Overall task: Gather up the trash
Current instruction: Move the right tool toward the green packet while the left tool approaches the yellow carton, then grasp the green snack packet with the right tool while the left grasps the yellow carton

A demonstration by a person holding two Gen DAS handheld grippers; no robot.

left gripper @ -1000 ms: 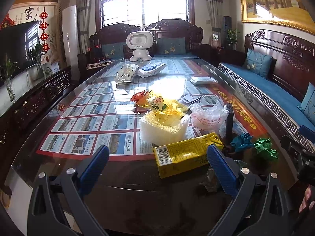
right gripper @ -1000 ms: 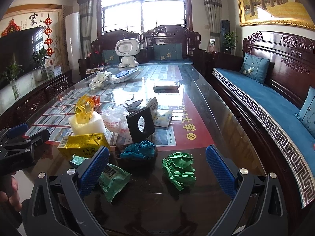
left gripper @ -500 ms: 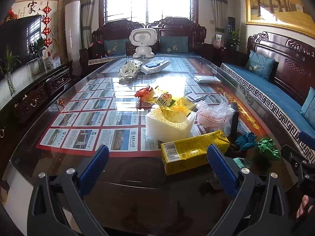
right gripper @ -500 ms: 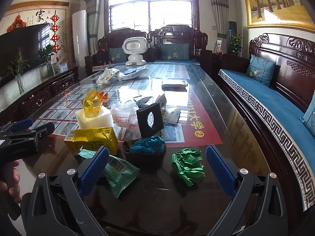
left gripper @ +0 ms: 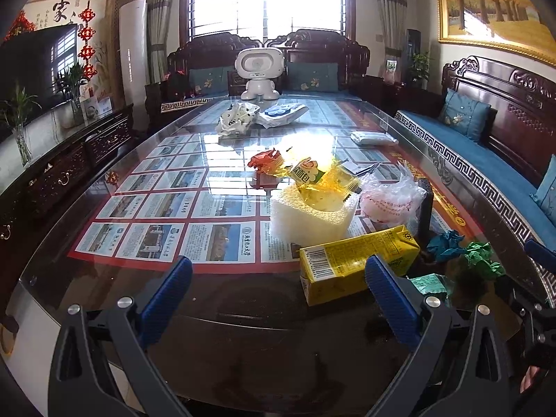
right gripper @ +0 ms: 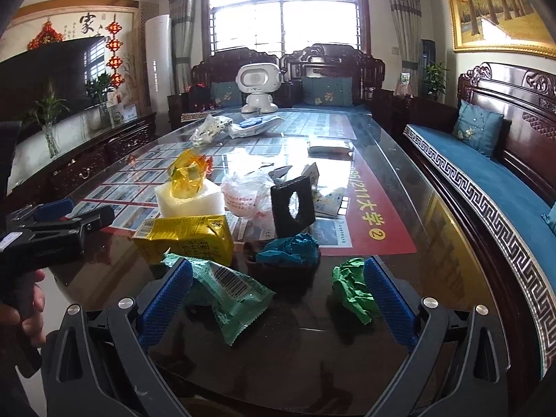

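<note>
Two grippers wide apart, nothing held, trash still on the table

Both grippers hover over the near end of the glass table (right gripper: 434, 208); left gripper (left gripper: 278, 288) has its jaws spread, nothing between them, yellow carton (left gripper: 358, 260) just beyond its right finger; right gripper (right gripper: 278, 288) also spread and empty, green wrapper (right gripper: 229, 292) lying between its fingers, touching the left one in view; crumpled green paper (right gripper: 351, 288) sits just beside the right finger; teal paper wad (right gripper: 288, 248) rests in a dark bowl behind the wrapper; black foam piece (right gripper: 292, 205) stands upright behind that; white foam block (right gripper: 187, 201) holds yellow cellophane (right gripper: 186, 173) on top; clear plastic bag (right gripper: 246, 194) between block and black foam; more wrappers lie at the far end near a white toy robot (right gripper: 259, 83); a hand (right gripper: 33, 309) grips the left tool's handle at frame left.
</note>
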